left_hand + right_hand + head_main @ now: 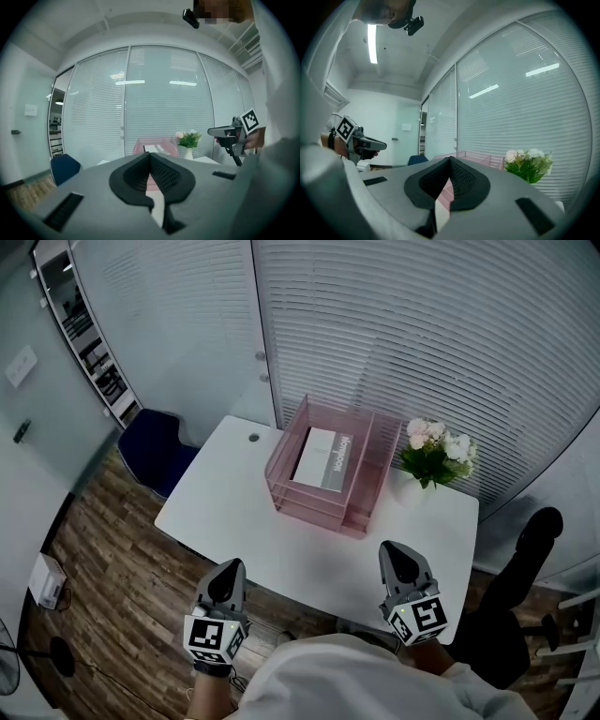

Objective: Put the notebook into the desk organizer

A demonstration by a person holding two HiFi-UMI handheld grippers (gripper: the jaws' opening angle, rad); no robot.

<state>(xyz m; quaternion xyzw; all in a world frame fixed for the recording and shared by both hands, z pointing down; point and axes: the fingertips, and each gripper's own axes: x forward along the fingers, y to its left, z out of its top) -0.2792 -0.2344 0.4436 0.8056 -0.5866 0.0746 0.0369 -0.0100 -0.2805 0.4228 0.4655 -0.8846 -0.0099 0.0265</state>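
Observation:
A white and grey notebook (320, 459) lies inside the top tier of the pink wire desk organizer (281, 479) at the back of the white table (225, 512). My left gripper (228, 570) hovers over the table's near edge, shut, with nothing between its jaws. My right gripper (401, 561) is level with it to the right, also shut and empty. In the left gripper view the organizer (140, 146) with the notebook (156, 149) shows beyond the shut jaws. The right gripper view shows the organizer (480, 160) above its jaws.
A white vase of flowers (431, 454) stands to the right of the organizer. A blue chair (155, 448) sits off the table's left side and a black chair (511, 601) at its right. Slatted glass walls close the back.

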